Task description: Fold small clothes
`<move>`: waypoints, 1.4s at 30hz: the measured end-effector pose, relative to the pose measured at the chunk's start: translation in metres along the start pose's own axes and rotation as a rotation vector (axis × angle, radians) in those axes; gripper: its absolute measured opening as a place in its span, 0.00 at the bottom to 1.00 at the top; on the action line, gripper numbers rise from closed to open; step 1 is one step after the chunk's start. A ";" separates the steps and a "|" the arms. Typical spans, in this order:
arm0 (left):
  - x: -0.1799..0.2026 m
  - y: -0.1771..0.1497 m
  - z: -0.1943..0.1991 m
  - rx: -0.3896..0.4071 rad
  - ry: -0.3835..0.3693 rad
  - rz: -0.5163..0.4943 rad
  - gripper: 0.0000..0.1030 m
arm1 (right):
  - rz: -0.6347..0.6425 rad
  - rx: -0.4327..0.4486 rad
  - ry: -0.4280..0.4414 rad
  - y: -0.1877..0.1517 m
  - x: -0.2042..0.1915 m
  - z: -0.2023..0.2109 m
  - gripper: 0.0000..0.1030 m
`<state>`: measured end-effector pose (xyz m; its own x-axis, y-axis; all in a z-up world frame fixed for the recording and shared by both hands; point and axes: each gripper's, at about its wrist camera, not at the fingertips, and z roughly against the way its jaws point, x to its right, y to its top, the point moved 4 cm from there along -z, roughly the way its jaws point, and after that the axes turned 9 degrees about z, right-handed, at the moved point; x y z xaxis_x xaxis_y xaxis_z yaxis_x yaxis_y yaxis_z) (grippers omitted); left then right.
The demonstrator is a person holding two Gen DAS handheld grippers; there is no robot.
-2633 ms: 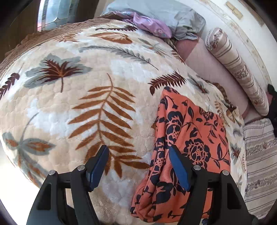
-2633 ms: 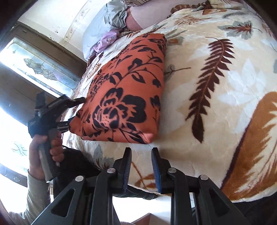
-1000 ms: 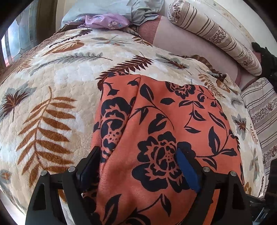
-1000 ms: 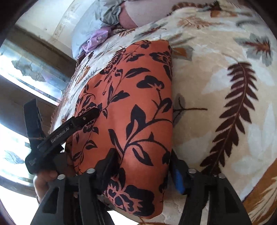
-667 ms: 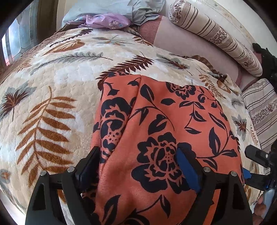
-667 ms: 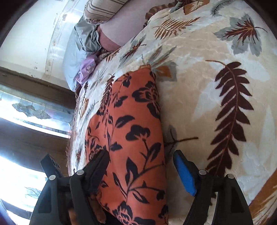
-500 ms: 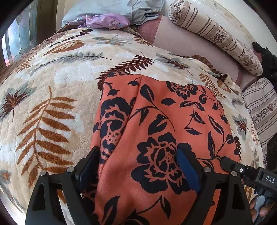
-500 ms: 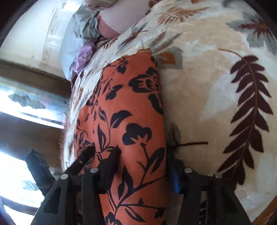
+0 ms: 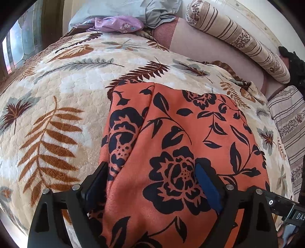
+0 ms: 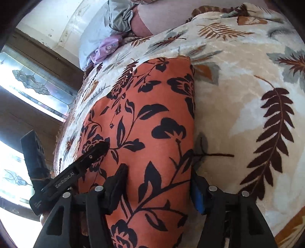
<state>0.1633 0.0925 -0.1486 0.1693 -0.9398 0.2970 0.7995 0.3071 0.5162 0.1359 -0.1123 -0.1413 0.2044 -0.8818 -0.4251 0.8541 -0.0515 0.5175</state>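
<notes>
Left wrist view: my left tool (image 9: 150, 183) straddles the orange floral garment (image 9: 171, 133) on the bed (image 9: 57, 91), spread wide. My right tool (image 10: 160, 183), jaws just reopening, brackets its other edge. Next, I judge, both must pinch cloth for another fold.

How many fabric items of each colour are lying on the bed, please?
Orange floral garment: 1
Lilac floral cloth: 1
Grey-blue cloth: 1
Striped bolster: 1
Leaf-print blanket: 1
Total: 5
</notes>
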 end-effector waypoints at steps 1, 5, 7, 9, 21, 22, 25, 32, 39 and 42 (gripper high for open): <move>0.000 0.000 0.000 0.000 -0.001 -0.001 0.88 | -0.010 0.009 -0.004 0.003 0.002 0.002 0.61; 0.000 0.000 0.000 0.002 -0.001 -0.002 0.88 | -0.230 0.036 -0.018 0.013 0.033 -0.002 0.87; 0.000 0.000 0.000 0.001 -0.001 -0.002 0.89 | -0.343 0.043 0.024 0.013 0.047 -0.009 0.87; 0.000 0.000 0.000 0.002 -0.001 -0.003 0.89 | -0.298 0.041 0.065 0.015 0.042 -0.013 0.86; 0.001 0.000 -0.002 0.011 0.009 -0.010 0.91 | -0.234 0.041 0.048 0.032 0.029 -0.016 0.86; 0.001 0.000 -0.002 0.012 0.009 -0.011 0.91 | -0.221 0.030 0.082 0.032 0.028 -0.020 0.84; 0.001 -0.001 -0.002 0.012 0.008 -0.013 0.91 | -0.111 0.012 0.038 0.031 0.020 -0.025 0.56; 0.002 0.000 -0.003 0.019 0.009 -0.011 0.92 | -0.207 0.033 0.058 0.017 0.026 -0.021 0.71; 0.002 -0.001 -0.002 0.027 0.012 -0.015 0.92 | -0.131 0.027 0.060 -0.015 0.008 -0.006 0.72; 0.003 -0.002 0.000 0.038 0.014 -0.021 0.92 | -0.088 0.030 0.049 -0.025 0.002 -0.003 0.72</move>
<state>0.1627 0.0895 -0.1490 0.1610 -0.9480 0.2746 0.7806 0.2925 0.5523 0.1168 -0.1113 -0.1574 0.1532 -0.8491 -0.5055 0.8554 -0.1422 0.4981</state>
